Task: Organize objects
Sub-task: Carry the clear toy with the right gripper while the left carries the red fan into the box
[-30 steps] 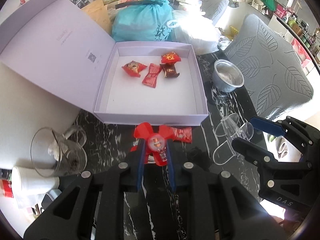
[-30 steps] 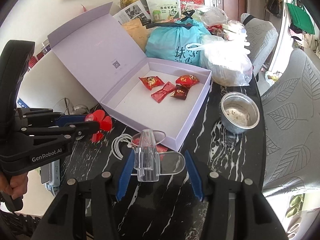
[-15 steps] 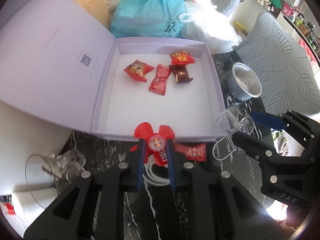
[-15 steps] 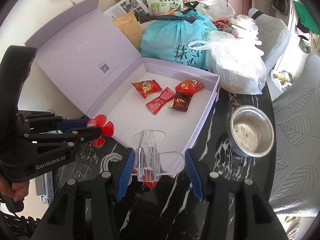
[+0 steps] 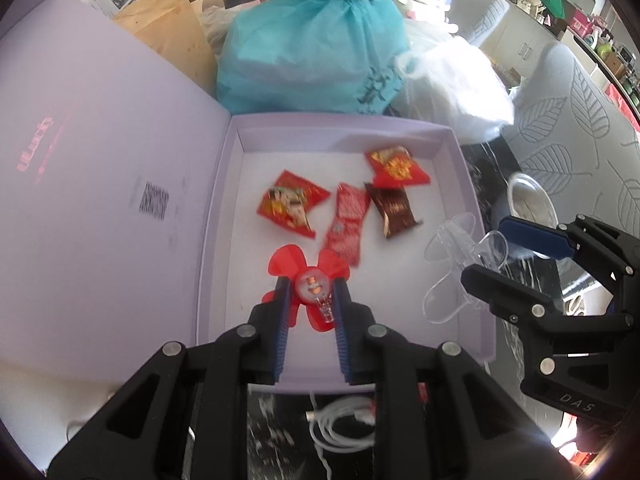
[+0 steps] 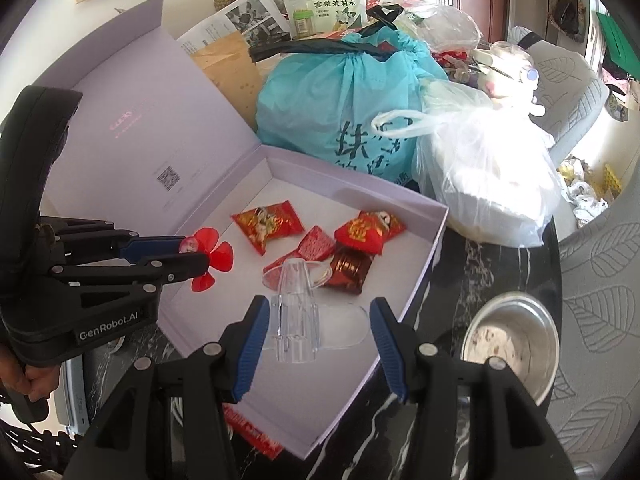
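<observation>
1. A red translucent plastic fan toy (image 5: pixel 310 276) with rounded petal blades is pinched between the blue ribbed fingers of the left gripper (image 5: pixel 310 300), above the lavender cardboard box (image 5: pixel 460 160).
2. A clear plastic piece (image 6: pixel 296 320) with rounded flaps is seen between the right gripper (image 6: pixel 316 320) fingers; contact on its wide flap side cannot be told.
3. Four glossy candy wrappers (image 5: pixel 348 220) are seen inside the box.
4. A white cable (image 5: pixel 340 424) on the marbled desk (image 6: pixel 452 280) is partly hidden.
5. A steel bowl (image 6: pixel 512 340) is beside the box.

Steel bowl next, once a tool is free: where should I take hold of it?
Grip the steel bowl by its rim, one finger inside and one outside, coming from above. It stands upright and open-topped on the dark table beside the lilac box; its round body looks too wide to span.
</observation>
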Demonstrator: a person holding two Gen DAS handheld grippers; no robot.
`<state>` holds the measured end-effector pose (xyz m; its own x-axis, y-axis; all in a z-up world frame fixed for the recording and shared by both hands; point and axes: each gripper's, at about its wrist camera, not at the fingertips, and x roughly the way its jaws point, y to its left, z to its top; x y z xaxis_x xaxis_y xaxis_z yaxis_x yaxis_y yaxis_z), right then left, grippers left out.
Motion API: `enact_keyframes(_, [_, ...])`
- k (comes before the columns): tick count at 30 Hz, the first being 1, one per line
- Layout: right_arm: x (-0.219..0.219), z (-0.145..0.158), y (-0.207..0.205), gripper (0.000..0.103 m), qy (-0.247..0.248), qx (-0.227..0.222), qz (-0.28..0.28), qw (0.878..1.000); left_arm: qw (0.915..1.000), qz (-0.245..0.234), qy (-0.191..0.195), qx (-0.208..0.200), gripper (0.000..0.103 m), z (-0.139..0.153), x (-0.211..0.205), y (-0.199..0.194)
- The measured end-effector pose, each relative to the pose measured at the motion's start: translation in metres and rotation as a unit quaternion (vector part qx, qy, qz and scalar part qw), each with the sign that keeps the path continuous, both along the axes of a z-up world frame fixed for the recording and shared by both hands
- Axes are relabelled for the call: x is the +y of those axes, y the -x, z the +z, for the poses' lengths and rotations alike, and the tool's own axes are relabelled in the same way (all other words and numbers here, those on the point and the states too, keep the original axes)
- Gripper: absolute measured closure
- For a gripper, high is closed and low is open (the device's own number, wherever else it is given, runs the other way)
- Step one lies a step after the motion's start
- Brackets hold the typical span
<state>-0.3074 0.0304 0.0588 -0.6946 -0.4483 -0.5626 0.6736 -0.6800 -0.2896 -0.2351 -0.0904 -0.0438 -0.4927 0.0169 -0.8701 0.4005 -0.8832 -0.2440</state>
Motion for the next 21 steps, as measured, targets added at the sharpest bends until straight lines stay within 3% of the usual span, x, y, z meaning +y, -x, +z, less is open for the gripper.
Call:
enact_keyframes(7, [-0.014, 0.004, 0.027, 0.050, 0.005, 0.005, 0.000, 1.000, 0.9999, 0.012, 0.001, 0.002, 0.084, -0.012, -0.021, 0.023])
enact_keyframes(21, [-0.035, 0.002, 0.070, 0.050, 0.014, 0.005, 0.004, 1.000, 0.9998, -0.011, 0.012, 0.007, 0.084, -0.032, -0.031, 0.065])
